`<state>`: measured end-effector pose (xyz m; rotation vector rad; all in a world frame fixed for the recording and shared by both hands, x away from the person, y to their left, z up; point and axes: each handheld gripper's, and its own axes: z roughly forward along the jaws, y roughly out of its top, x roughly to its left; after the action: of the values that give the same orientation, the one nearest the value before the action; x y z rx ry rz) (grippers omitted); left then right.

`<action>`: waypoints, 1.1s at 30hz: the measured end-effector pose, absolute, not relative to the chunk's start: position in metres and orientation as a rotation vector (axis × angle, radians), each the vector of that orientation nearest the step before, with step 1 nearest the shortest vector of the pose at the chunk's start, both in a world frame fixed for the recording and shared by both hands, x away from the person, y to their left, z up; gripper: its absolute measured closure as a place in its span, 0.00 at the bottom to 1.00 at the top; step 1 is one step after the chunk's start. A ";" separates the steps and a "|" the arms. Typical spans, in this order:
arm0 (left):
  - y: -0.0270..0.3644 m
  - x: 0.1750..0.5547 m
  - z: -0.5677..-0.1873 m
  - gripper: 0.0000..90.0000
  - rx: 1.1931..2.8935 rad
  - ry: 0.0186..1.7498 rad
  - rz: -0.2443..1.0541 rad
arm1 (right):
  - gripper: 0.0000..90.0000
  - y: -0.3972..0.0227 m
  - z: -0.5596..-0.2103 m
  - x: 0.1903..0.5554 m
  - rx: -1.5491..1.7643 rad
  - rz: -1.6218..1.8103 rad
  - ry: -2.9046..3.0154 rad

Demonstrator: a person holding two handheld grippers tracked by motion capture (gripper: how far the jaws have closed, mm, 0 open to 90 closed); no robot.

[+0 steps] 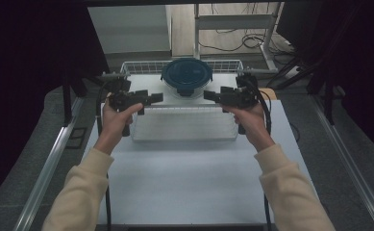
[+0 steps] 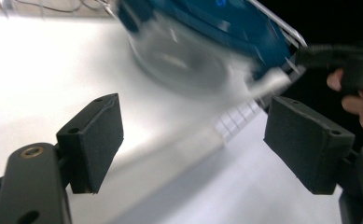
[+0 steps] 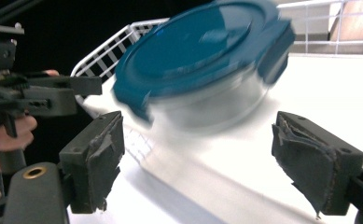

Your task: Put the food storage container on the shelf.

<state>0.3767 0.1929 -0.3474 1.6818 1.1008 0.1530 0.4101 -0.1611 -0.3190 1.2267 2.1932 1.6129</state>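
A round clear container with a dark blue lid [image 1: 187, 77] sits at the back of a white wire basket [image 1: 184, 126] on the white table [image 1: 184, 178]. My left gripper [image 1: 155, 97] is held level just left of the container, its jaws pointing right toward it. My right gripper [image 1: 211, 95] mirrors it on the other side, pointing left. Both are a short gap away from the container. In the left gripper view the gripper [image 2: 193, 140] is open and empty, with the container [image 2: 202, 42] blurred ahead. In the right gripper view the gripper [image 3: 198, 158] is open and empty before the container [image 3: 202, 60].
The basket's wire walls [image 3: 118, 51] rise around the container. A metal frame [image 1: 232, 21] and floor cables [image 1: 252, 41] lie beyond the table. Metal rails [image 1: 45, 168] run along both sides. The near half of the table is bare.
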 end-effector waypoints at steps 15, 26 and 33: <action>0.202 0.281 -0.462 0.25 1.796 1.112 0.138 | 0.24 -0.215 -0.414 0.311 1.029 1.452 2.306; 0.198 0.263 -0.482 0.25 1.874 1.114 0.183 | 0.24 -0.231 -0.458 0.294 1.112 1.412 2.365; 0.197 0.259 -0.482 0.24 1.898 1.070 0.203 | 0.23 -0.231 -0.462 0.289 1.075 1.389 2.336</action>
<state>0.2587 0.1967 -0.4820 1.8978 1.0703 0.2028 0.2889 -0.2309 -0.4623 1.0747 2.3357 1.3885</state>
